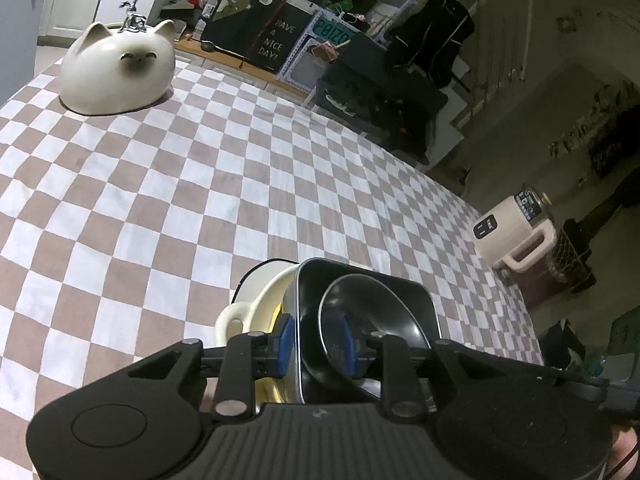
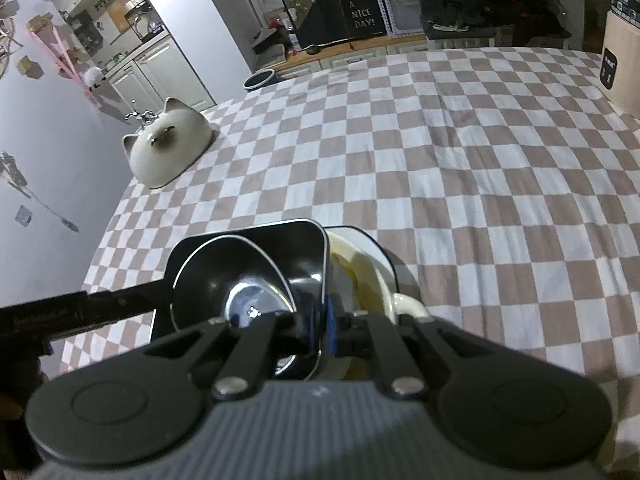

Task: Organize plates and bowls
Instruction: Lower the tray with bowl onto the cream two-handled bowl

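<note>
My left claw (image 1: 316, 338) straddles the left wall of the dark square metal dish (image 1: 362, 280), one blue pad outside and one inside, the jaws set a little wider than that wall, so whether the pads press on it I cannot tell. My right claw (image 2: 320, 322) is clenched on the same dish's right wall, blue pad showing just outside the rim. Inside the dish sits a round black bowl (image 2: 228, 276) with a shiny bottom. The dish stands nested in a cream ceramic bowl with a looped handle (image 1: 256, 300), which rests on the brown-and-white checked cloth (image 1: 200, 184) covering the bench, close to its near edge and towards the right side in the left view. Well apart, near the far left corner, a white cat-shaped ceramic bowl (image 1: 118, 74) lies upside down on the cloth. Beyond the right edge stands a beige appliance with a handle (image 1: 516, 232).
</note>
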`<state>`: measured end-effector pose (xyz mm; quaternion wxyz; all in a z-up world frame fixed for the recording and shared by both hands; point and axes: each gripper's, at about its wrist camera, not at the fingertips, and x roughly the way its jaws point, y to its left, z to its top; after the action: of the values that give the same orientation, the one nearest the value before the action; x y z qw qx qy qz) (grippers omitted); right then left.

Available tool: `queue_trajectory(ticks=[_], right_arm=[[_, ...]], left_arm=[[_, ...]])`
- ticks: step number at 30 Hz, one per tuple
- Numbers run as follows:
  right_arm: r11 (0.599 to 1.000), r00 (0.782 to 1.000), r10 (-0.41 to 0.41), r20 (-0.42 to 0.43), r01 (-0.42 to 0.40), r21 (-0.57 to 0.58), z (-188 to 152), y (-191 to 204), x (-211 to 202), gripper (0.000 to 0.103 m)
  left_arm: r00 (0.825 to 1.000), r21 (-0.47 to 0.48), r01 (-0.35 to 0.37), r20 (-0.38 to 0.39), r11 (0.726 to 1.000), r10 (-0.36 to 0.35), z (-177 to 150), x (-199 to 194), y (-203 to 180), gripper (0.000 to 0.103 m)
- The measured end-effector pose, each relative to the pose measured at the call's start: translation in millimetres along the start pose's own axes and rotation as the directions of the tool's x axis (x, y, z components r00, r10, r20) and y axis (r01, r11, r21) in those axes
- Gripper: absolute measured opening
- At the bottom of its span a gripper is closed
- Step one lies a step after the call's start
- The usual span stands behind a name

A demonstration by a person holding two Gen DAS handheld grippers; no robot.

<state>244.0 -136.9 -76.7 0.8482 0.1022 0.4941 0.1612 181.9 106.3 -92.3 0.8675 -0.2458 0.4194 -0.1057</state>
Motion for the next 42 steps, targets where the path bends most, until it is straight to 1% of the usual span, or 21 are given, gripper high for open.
queue_trajectory(ticks=[17,22,25,35,37,39,42], right_arm=[[1.0,0.999,-0.016,-0.042,0.016,0.0,0.7,2.0,6.5,0.011],[1.0,0.999,-0.015,-0.047,0.015,-0.002,1.4,2.6,8.0,0.014],[1.0,0.999,-0.01,-0.049,0.01,-0.006,1.5,2.5,8.5,0.018],[1.0,0.998,-0.022,-0.061,0.021,-0.013,2.3,3.5,14.1,0.018],[1.0,0.998,-0.029,-0.062,0.028,-0.013,2.0,2.4,14.5,0.019],[0.999,0.997,-0.039,-0.063,0.038,-0.014,1.9,1.8,14.6,0.026],[0.999,0.997,-0.048,-0.058,0.047,-0.012,2.1,0.1,13.3,0.033]], left_arm=[[0.999,0.012,-0.02,-0.033,1.0,0.02,-4.1,7.8,-2.6,0.027],[0.999,0.022,-0.027,-0.043,0.999,0.028,-4.3,11.5,-3.1,0.027],[0.999,0.021,-0.026,-0.042,0.999,0.027,-4.6,11.3,-3.7,0.028],[0.999,0.011,-0.01,-0.036,1.0,0.01,-4.3,8.9,-3.2,0.028],[0.999,0.003,-0.002,-0.033,1.0,0.002,-4.1,7.5,-2.4,0.031],[1.0,0.001,-0.003,-0.028,1.0,0.003,-4.0,6.1,-2.4,0.032],[1.0,0.008,-0.014,-0.021,1.0,0.014,-3.2,4.6,-3.0,0.034]])
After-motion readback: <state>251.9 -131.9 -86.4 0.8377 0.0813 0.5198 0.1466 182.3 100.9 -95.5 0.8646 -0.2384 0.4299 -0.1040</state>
